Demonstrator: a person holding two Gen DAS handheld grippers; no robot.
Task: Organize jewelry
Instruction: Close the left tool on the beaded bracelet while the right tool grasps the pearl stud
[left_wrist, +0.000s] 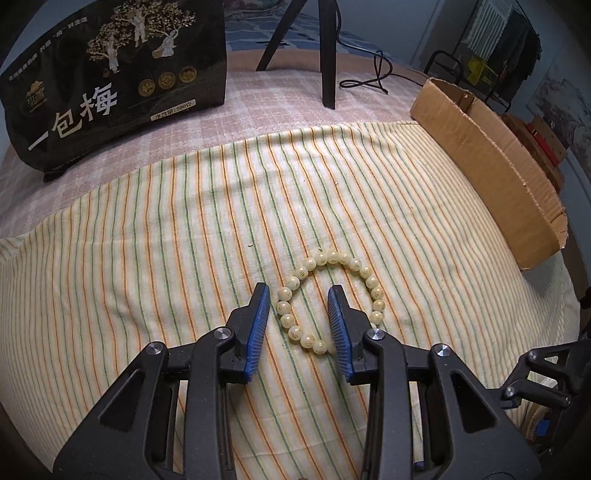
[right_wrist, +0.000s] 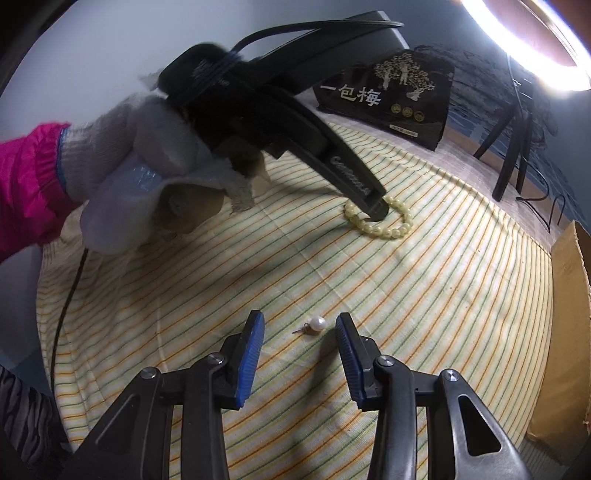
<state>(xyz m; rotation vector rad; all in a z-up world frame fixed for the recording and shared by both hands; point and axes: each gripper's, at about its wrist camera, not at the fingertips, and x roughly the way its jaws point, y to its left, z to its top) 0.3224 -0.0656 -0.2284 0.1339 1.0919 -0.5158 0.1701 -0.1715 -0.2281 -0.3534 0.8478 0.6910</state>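
On striped cloth (left_wrist: 184, 221): my left gripper (left_wrist: 299, 291) wide open, empty, straddling bead bracelet (left_wrist: 328, 295) rim. Right gripper (right_wrist: 300, 321) open, empty, flanking pearl earring (right_wrist: 316, 325). I'd lower first, then close slowly.

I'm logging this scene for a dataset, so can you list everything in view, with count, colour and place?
bead bracelet: one, pale cream, on the striped cloth, its near-left side between the open left fingers.
pearl earring: one, white with a thin post, on the cloth between the right fingers, untouched.
striped cloth: one, cream with orange and green lines, covering the surface.
black bag: one, black with gold tree print and white characters, far side.
cardboard box: one, brown, along the right edge.
tripod legs: black, far side, a black cable beside them.
ring light: one, lit, top right.
left gripper: black with blue pads, open.
right gripper: same, open.
gloved hand: grey glove, pink sleeve, holding the left gripper.
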